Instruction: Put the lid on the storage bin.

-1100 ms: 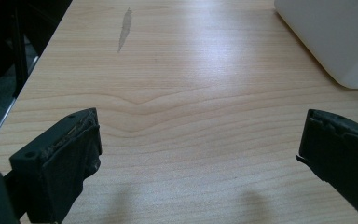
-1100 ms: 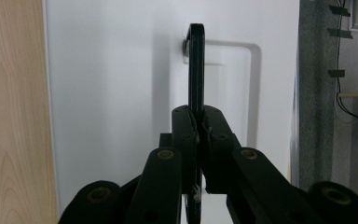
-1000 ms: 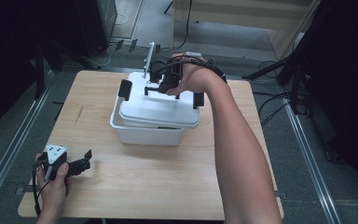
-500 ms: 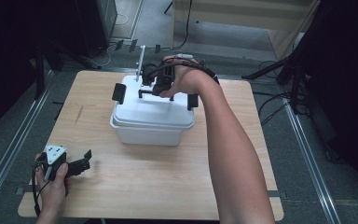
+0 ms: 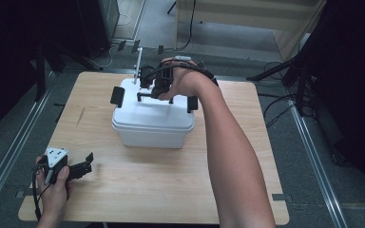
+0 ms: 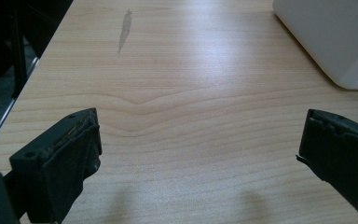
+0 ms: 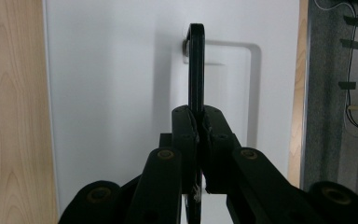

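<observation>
1. High view: a white plastic box (image 5: 152, 121) with a lid sits in the middle of the wooden bench (image 5: 171, 190). The right gripper (image 5: 148, 95) holds the thin black handle (image 5: 145, 96) on top of the lid. The box looks hard, smooth and light, I think. The handle is the best place to hold it.
2. Left gripper view: the left gripper (image 6: 198, 154) rests low over the bench, well apart from the box (image 6: 331, 37). Its jaws are wide apart and hold nothing.
3. Right gripper view: the jaws are squeezed on the flat, stiff handle (image 7: 196, 65), which stands up from the lid (image 7: 116, 93).
</observation>
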### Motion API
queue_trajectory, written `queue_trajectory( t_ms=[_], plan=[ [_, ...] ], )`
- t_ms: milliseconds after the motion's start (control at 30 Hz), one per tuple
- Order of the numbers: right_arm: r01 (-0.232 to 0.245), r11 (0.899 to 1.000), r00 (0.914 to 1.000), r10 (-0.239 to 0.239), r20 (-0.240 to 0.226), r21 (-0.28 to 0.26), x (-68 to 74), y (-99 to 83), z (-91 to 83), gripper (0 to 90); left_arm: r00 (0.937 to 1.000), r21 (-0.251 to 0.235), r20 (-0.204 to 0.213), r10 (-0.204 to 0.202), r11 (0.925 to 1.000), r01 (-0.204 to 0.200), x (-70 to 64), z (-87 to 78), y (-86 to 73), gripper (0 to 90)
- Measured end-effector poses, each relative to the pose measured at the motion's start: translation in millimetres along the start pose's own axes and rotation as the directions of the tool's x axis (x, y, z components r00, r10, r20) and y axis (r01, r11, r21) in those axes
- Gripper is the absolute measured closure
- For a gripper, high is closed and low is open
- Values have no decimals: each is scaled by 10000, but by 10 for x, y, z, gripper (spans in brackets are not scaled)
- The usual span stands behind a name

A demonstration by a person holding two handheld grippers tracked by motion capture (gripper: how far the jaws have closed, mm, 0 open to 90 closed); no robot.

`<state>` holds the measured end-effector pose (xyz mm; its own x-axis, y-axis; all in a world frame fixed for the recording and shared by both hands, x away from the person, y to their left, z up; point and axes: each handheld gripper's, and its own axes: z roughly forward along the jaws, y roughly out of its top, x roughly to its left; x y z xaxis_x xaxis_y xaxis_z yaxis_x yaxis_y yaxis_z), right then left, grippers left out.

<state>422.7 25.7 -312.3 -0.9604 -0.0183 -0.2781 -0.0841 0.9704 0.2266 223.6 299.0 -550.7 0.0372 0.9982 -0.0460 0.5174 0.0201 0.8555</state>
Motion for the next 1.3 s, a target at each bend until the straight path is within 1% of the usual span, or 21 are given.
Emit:
queue_trajectory(
  t_ms=[33,133,167,200,267,300,367,400,433,467,633,667,700,733,933,1000,1033,1067,1167,1233,1300],
  plan=[
    [-66,10000,10000,66,22,35,4,3,-1,860,10000,-3,-2,-5,10000,5,0,0,0,0],
    [-47,10000,10000,47,-13,19,1,8,17,860,10000,0,-16,-7,10000,7,-2,3,0,0],
    [38,10000,10000,-38,-35,12,-6,7,29,860,10000,0,-29,-7,10000,7,-4,4,0,0],
    [-44,10000,10000,44,-46,87,-1,6,36,860,10000,18,-30,18,10000,-17,-4,2,0,0],
    [70,10000,10000,-69,-67,67,-9,4,60,860,10000,6,-41,29,10000,-29,-6,2,0,0],
    [1,9999,10000,0,-50,128,-5,4,62,860,10000,-6,-43,11,10000,-11,-7,3,-1,0],
    [-30,9999,10000,31,-76,125,-2,12,69,860,10000,-3,-32,9,10000,-9,-5,1,0,0],
    [68,10000,9999,-68,-89,23,-7,21,76,860,10000,-4,-31,12,10000,-12,-4,1,0,0],
    [-111,9999,9999,112,-84,104,6,28,71,860,10000,-3,-24,17,10000,-17,-4,0,0,0],
    [59,10000,9999,-59,-119,59,-4,41,76,860,10000,0,-12,20,10000,-20,-1,-1,0,0],
    [24,10000,9999,-23,-146,58,0,87,106,860,10000,-31,17,9,10000,-9,4,-2,-2,0],
    [127,9999,9998,-126,-138,50,-8,92,117,860,10000,-33,20,-1,10000,1,3,-1,-2,0],
    [14,10000,9999,-13,-160,80,-3,95,129,860,10000,-30,24,-18,10000,18,2,-1,-2,0],
    [9,9999,9998,-6,-185,149,-5,97,140,859,10000,-30,26,-33,10000,33,2,-1,-2,0],
    [47,9998,9997,-42,-256,177,-19,99,197,860,10000,-37,36,-55,10000,55,4,0,-3,0],
    [-31,9998,9997,37,-260,206,-18,94,208,859,10000,-55,28,-61,10000,61,3,0,-3,0],
    [57,9998,9996,-52,-290,173,-26,89,221,860,10000,-60,25,-64,10000,64,3,0,-4,0],
    [-80,9997,9996,87,-276,252,-20,83,226,860,10000,-58,27,-59,10000,59,4,-1,-4,0],
    [-26,9998,9995,33,-304,214,-25,68,247,859,10000,-57,30,-64,10000,64,4,0,-4,0],
    [-185,9996,9992,193,-339,216,-17,59,252,859,10000,-58,33,-60,10000,60,5,-1,-4,0],
    [-123,9998,9993,129,-357,183,-19,57,259,856,10000,-70,38,-60,10000,61,4,-1,-4,0]
  ],
)
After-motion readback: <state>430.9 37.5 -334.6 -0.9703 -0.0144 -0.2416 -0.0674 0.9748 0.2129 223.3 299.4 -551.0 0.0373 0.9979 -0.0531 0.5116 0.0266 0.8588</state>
